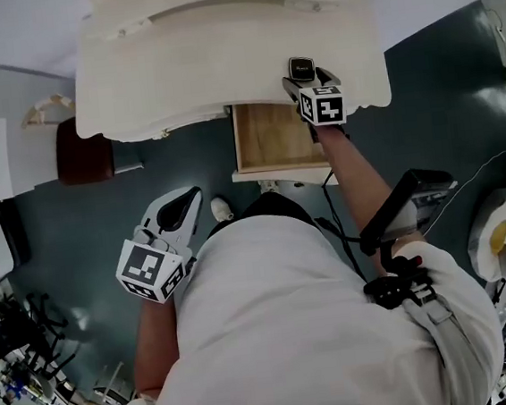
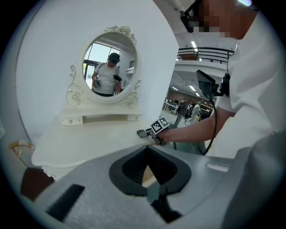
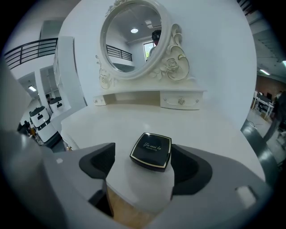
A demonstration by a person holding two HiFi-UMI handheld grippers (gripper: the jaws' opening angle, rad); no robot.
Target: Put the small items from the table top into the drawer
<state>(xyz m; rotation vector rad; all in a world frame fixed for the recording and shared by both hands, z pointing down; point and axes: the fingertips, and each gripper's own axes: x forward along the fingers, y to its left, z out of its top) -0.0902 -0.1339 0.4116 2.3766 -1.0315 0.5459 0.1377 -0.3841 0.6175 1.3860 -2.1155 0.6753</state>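
compact [image 3: 151, 151] on table [image 3: 134, 120] edge w/ drawer [image 1: 273, 136] below, mirror [image 3: 134, 38] behind

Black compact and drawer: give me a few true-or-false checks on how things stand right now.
1. The black compact lies on the table top, between the right gripper's jaws. True.
2. The right gripper is clamped shut on the compact. False: its jaws stand wide apart, and the left pad is clear of it.
3. The drawer is closed. False: it is pulled out, its wooden inside showing.
4. The left gripper carries nothing. True.
5. The mirror lies flat on the table top. False: it stands upright at the back.
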